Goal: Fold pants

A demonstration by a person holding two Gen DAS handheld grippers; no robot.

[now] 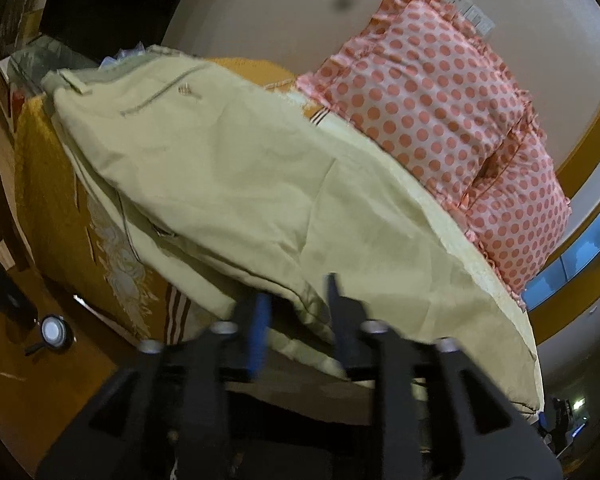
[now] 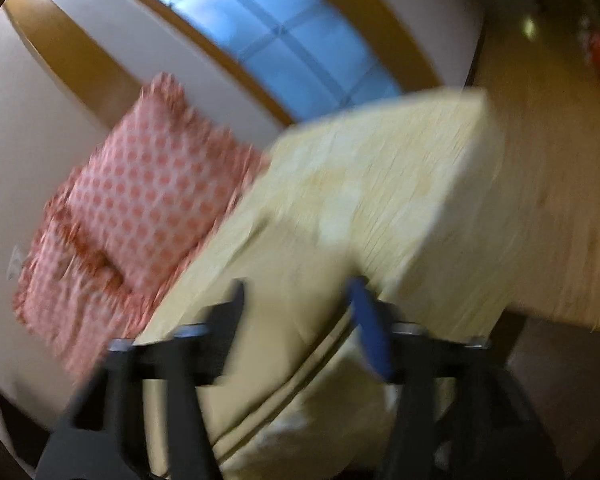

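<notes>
Pale yellow-green pants (image 1: 236, 184) lie spread on the bed, waistband and pocket at the far left. My left gripper (image 1: 296, 300) is at their near hem, with cloth between its black and blue fingers; how tightly it grips is unclear. In the blurred right wrist view the pants (image 2: 284, 320) run between the fingers of my right gripper (image 2: 296, 300), whose jaws stand wide apart around the fabric.
Pink polka-dot pillows (image 1: 452, 120) lie against the wall, also in the right wrist view (image 2: 140, 200). The orange bedspread (image 1: 48, 200) hangs at the left. A dark flask (image 1: 0, 284) and its lid (image 1: 54, 330) stand on the wooden floor. The bed's pale corner (image 2: 400, 184) is at the right.
</notes>
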